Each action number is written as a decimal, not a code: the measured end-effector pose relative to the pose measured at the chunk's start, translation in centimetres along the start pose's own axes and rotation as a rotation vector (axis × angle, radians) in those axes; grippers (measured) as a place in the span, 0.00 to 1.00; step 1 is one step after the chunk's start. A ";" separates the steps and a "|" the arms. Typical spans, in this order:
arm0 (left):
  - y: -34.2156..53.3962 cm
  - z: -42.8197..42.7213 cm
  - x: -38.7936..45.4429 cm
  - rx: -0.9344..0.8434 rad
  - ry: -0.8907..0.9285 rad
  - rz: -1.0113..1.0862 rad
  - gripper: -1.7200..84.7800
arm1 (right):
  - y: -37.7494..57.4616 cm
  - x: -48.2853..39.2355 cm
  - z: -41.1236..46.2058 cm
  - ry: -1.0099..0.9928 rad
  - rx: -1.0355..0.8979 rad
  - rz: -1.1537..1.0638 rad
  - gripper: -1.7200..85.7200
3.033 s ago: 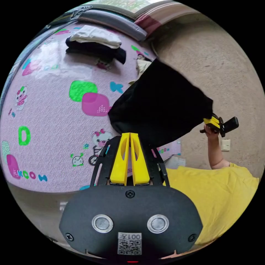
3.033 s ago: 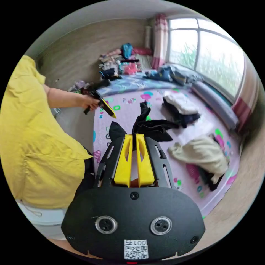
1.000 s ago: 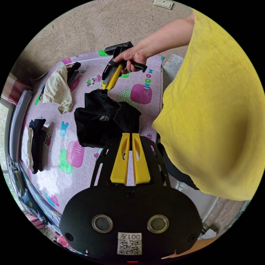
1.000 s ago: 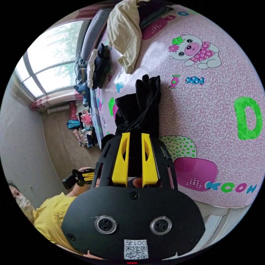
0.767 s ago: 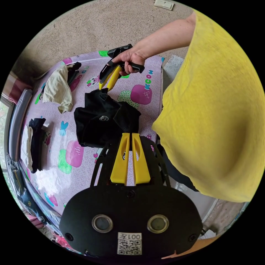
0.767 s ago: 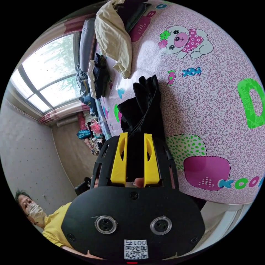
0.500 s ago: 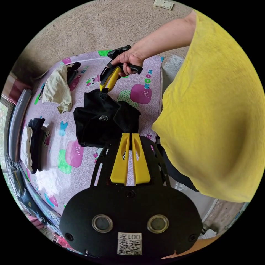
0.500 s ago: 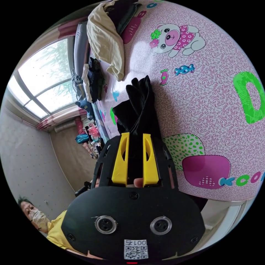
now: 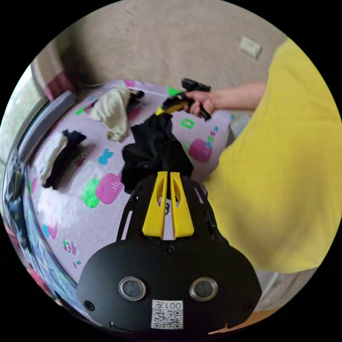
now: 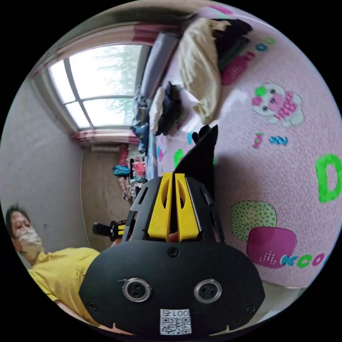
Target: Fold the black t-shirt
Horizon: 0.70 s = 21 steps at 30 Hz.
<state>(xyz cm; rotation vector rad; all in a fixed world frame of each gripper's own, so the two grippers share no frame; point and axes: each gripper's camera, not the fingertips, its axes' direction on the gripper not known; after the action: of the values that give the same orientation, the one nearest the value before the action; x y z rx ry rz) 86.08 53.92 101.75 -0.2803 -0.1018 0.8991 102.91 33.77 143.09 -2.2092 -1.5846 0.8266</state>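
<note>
In the left gripper view, a stack of folded dark and white clothes (image 9: 57, 160) lies far left on the pink patterned mat (image 9: 89, 221), and a crumpled cream garment (image 9: 112, 110) lies further along near the wall. The black t-shirt (image 9: 153, 153) hangs in a bunch above the mat, stretched between the two tools. The left hand-held gripper (image 9: 168, 174) has its yellow jaws drawn nearly together with black cloth at their tips, so it grips one end of the shirt. Beyond it, the right hand-held gripper (image 9: 167, 107), held in the person's hand (image 9: 201, 103), has the shirt's other end at the tip of its closed yellow jaws. The person's yellow top (image 9: 285, 171) takes up the right side. In the right gripper view, the person in the yellow top (image 10: 60, 274) is at the lower left, and the left hand-held gripper (image 10: 119, 228) shows partly behind the camera housing; its jaws are hidden there. A window (image 10: 103, 96) is above. The right hand-held gripper (image 10: 174, 176) has its jaws pressed close on a taut fold of the black t-shirt (image 10: 199, 156), which rises from the jaw tips. The cream garment (image 10: 199, 74) lies beyond, and the mat (image 10: 285, 171) with its green letter and cartoon prints spreads to the right.
</note>
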 end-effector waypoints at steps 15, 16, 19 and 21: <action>8.5 -31.8 10.2 0.623 -0.755 -0.279 0.00 | 7.5 -37.6 -6.0 -0.464 0.057 -1.025 0.02; 8.6 -32.4 10.9 0.627 -0.772 -0.279 0.00 | 8.7 -39.3 -6.0 -0.475 0.052 -1.059 0.02; 10.1 -35.9 14.4 0.667 -0.874 -0.278 0.00 | 11.6 -43.4 -5.8 -0.556 0.021 -1.131 0.02; 11.8 -39.2 16.6 0.712 -0.914 -0.276 0.00 | 13.5 -46.3 -5.0 -0.563 0.007 -1.198 0.02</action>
<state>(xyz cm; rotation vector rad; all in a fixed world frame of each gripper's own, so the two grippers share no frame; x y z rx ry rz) 95.45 66.06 60.33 0.8084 -0.6314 0.6764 105.79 -13.69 152.50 -0.6484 -2.6080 1.0032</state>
